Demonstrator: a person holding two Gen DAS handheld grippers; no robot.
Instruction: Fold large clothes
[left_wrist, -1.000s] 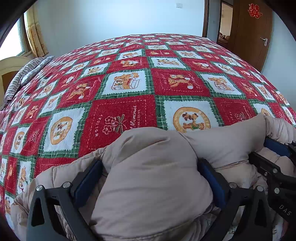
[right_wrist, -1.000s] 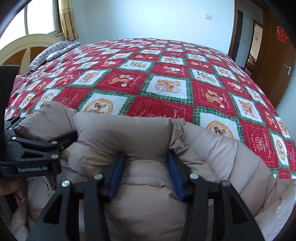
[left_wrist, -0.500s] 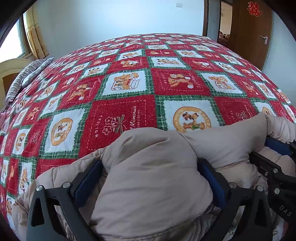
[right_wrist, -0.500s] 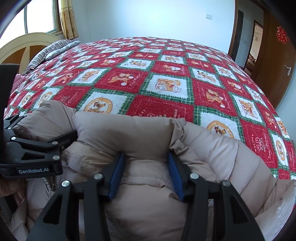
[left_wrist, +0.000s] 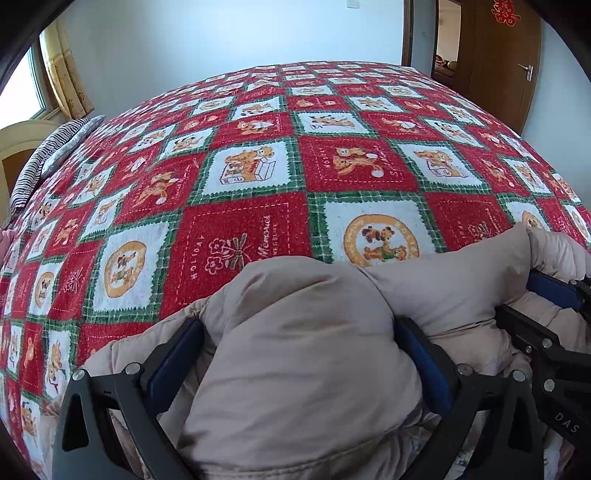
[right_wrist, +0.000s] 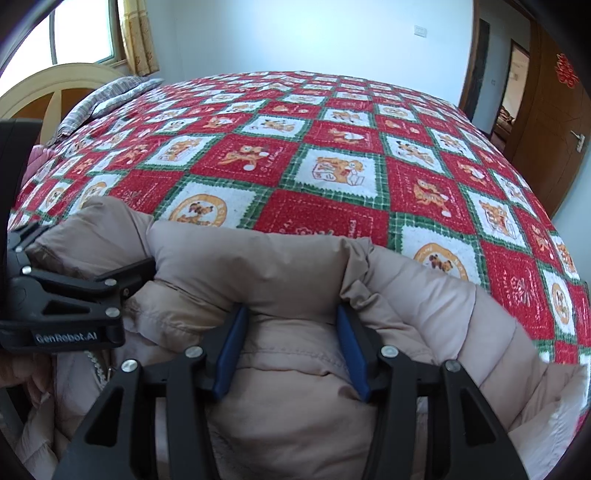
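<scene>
A puffy beige down jacket (left_wrist: 303, 369) lies bunched at the near edge of the bed. My left gripper (left_wrist: 297, 325) stands with its jaws wide, its blue pads (left_wrist: 173, 362) pressing on a thick roll of the jacket. In the right wrist view the jacket (right_wrist: 277, 258) forms a long fold across the front. My right gripper (right_wrist: 291, 310) has a narrower bulge of it between its pads (right_wrist: 231, 347); its jaws are opening while the fabric still fills the gap. The two grippers sit side by side, the left gripper's body (right_wrist: 74, 295) close on the right one's left.
The bed is covered by a red, green and white bear-patterned blanket (left_wrist: 258, 166) stretching far ahead. A striped pillow (left_wrist: 48, 155) and a curved headboard (right_wrist: 55, 88) are at the left. A brown door (left_wrist: 498, 55) and an open doorway (right_wrist: 517, 92) are at the far right.
</scene>
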